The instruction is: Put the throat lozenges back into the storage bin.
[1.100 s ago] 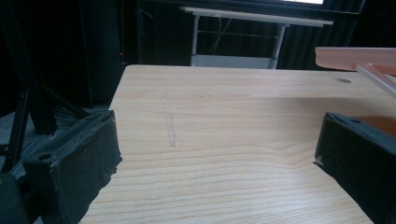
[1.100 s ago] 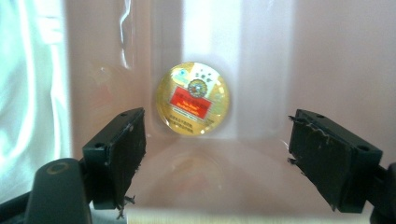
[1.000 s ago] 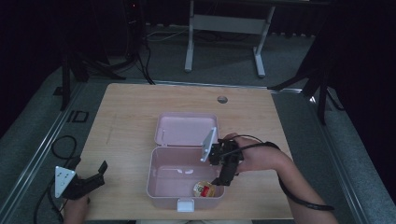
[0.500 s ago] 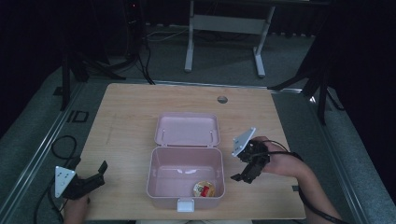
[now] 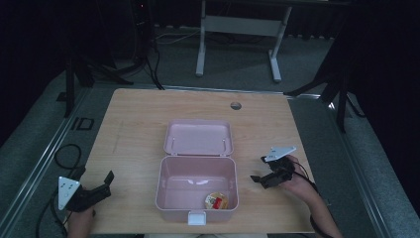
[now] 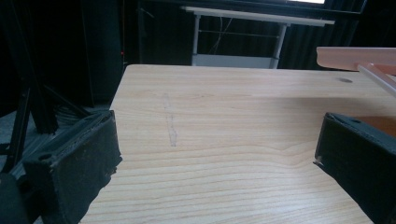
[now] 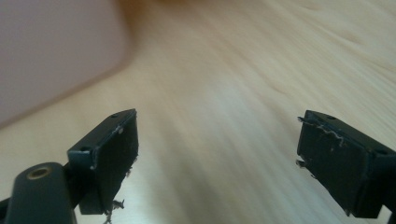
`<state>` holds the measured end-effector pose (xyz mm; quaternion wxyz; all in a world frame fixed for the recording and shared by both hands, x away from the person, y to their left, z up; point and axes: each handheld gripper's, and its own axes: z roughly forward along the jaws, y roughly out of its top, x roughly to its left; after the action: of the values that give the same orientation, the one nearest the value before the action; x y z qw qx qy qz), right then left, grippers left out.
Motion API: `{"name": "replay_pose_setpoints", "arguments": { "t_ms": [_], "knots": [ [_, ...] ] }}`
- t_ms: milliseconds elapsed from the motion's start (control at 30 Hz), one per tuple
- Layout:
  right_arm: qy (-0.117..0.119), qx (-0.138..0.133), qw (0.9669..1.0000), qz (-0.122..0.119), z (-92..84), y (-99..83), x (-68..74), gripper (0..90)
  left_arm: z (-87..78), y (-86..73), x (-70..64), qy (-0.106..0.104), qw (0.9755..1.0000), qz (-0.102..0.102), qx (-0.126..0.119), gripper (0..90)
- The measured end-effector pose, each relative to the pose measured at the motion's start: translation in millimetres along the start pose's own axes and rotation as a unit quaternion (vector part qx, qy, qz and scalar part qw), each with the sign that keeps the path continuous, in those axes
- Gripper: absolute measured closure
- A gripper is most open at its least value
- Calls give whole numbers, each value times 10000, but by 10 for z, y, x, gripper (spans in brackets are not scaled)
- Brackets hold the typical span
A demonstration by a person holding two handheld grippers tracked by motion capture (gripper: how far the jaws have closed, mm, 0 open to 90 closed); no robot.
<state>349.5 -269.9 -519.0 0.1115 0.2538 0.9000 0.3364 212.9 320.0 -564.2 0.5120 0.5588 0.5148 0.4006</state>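
No brand or readable text anywhere. The small round cup point(image 5: 216, 201) in the pink lunch box point(image 5: 197, 191) has a red and yellow printed lid, but the print is too small to read from the high view.

Cup sits on the box floor, in the corner nearest the person and toward the right gripper side, close to the front wall. The box is open, its lid point(image 5: 198, 138) laid back flat on the far side. A white latch tab point(image 5: 196, 217) sticks out at the front centre.

Right gripper point(image 5: 258, 169): just right of the box, low over the wooden table point(image 5: 133, 124), apart from the wall. Jaws spread wide with nothing between them; the right gripper view confirms bare wood in the gap point(image 7: 217, 154). That view is motion-blurred, and the pink box wall is a soft patch at upper left.

Left gripper point(image 5: 96, 179): at the near left table edge, well apart from the box. Jaws wide and empty; the left gripper view point(image 6: 217, 156) shows bare table between them. The box rim is cut off at that view's right edge.

Both forearms are cropped at the bottom of the high view. The room beyond the table is dark, with a table hole point(image 5: 236, 105) near the far edge.
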Motion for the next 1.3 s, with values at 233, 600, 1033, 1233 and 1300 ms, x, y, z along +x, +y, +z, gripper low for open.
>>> {"name": "replay_pose_setpoints", "arguments": {
  "t_ms": [233,600,1033,1233,1300],
  "knots": [
    [-1267,-446,9883,722,-9,-358,-202,113,0,0,2,-6,10000,0,5,3],
    [-2431,-462,9568,1524,-187,-727,-404,113,1,0,0,6,10000,2,7,3],
    [-2722,-884,9333,2171,-239,-836,-471,113,0,-1,5,-9,10000,-26,-9,3],
    [-2618,-1039,9257,2524,-279,-880,-534,113,1,0,9,-11,10000,-42,-1,3],
    [-2606,-1052,9245,2577,-283,-885,-544,113,0,0,11,-11,10000,-47,2,3]
  ]
}}
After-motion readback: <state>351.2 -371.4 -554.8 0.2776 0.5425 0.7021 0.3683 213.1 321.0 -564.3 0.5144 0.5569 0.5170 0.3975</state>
